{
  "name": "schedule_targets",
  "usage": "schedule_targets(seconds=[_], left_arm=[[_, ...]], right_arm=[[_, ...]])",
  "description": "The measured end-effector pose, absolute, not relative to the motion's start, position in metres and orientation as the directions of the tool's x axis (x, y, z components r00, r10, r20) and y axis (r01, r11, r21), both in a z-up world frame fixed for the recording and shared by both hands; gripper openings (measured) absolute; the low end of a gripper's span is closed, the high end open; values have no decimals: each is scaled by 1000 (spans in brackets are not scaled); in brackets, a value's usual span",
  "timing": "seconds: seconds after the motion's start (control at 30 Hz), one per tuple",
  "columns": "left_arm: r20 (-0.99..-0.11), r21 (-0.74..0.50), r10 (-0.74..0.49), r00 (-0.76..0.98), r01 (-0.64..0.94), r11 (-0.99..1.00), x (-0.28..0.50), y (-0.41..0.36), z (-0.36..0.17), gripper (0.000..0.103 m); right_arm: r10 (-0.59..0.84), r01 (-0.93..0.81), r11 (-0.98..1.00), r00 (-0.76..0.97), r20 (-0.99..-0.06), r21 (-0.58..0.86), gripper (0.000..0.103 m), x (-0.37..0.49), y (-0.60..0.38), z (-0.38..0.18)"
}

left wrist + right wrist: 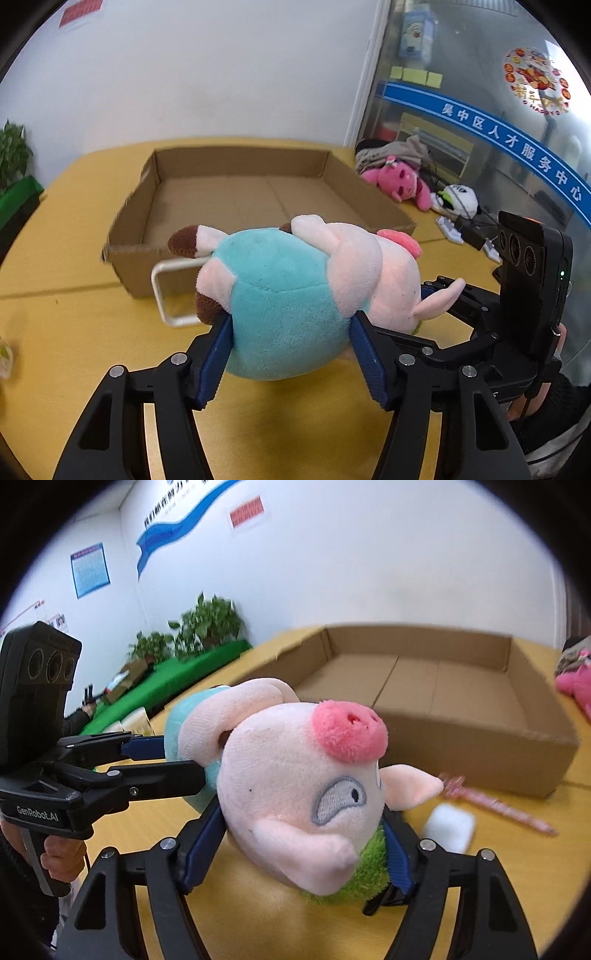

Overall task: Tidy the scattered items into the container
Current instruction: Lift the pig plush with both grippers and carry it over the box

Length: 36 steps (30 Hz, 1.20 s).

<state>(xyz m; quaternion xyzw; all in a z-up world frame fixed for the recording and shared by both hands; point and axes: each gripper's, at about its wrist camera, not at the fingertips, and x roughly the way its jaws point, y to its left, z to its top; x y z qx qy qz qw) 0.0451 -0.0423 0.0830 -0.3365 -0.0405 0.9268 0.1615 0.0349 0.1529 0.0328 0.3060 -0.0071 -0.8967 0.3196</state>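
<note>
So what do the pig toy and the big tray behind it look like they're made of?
The pig toy looks like soft plush fabric: short fuzzy pile, stitched eye, and it dents where the left gripper and right gripper squeeze it. The tray looks like plain brown corrugated cardboard: matte, with folded creases and raw cut edges.

Plush pig (pixel 295 295), pink head with teal body, lies sideways off the table, body clamped between the left gripper (pixel 291 354) pads and head between the right gripper (pixel 306 849) pads. Cardboard box (pixel 236 192), a shallow open tray, empty, sits just ahead of both grippers, beyond the pig.
</note>
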Motion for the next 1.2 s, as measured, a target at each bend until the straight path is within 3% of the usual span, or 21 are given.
schedule_targets(seconds=[0.5, 1.2], left_arm=[[-377, -16, 328, -866, -348, -938, 25, -31, 243, 62], [-270, 57, 290, -918, -315, -947, -91, -97, 381, 62]], right_arm=[[-598, 616, -787, -753, -273, 23, 69, 25, 174, 194], [-646, 673, -736, -731, -220, -74, 67, -94, 132, 334]])
